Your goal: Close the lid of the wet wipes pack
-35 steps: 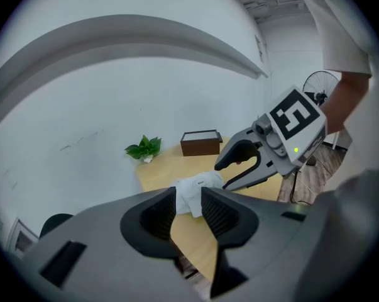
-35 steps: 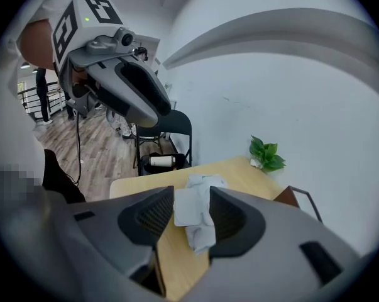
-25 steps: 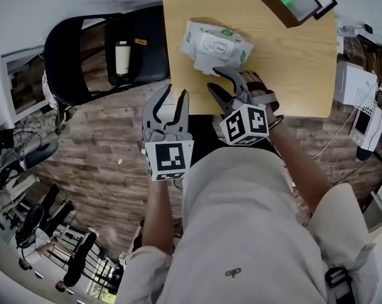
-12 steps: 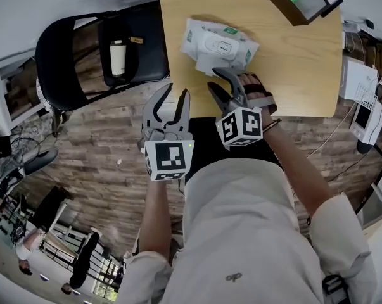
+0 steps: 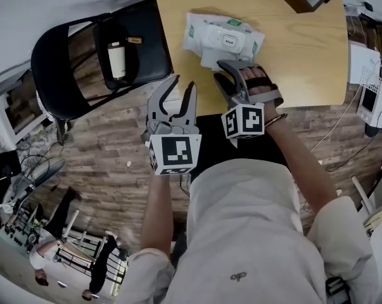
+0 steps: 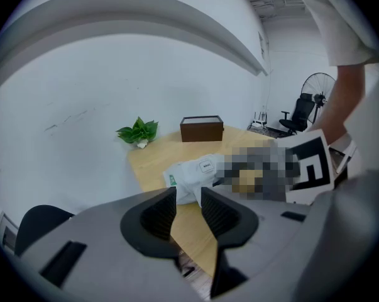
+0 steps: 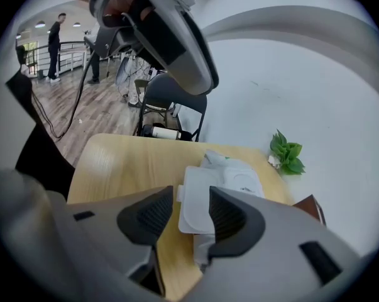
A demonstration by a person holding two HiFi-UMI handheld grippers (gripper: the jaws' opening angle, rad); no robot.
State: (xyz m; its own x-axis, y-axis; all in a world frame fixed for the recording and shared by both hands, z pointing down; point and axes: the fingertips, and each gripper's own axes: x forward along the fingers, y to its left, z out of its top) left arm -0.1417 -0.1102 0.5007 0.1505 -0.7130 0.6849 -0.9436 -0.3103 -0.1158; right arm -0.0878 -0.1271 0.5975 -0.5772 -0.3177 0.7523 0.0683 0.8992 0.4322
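Our right tongs (image 7: 190, 195) stand parted above the pale wooden desk (image 7: 117, 162). We note a white soft wet wipes pack (image 7: 244, 180) just ahead, its flat plastic lid (image 7: 193, 216) open, showing between the jaws.

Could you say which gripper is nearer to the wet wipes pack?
Right. The right gripper is over the table with open jaws just short of the open lid of the wet wipes pack; the left gripper hangs beyond the table edge.

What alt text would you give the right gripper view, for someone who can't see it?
The right gripper has its two grey jaws apart, and through their gap shows the flipped-open white lid of a wet wipes pack lying on a wooden table. Behind are a black chair and a small green plant.
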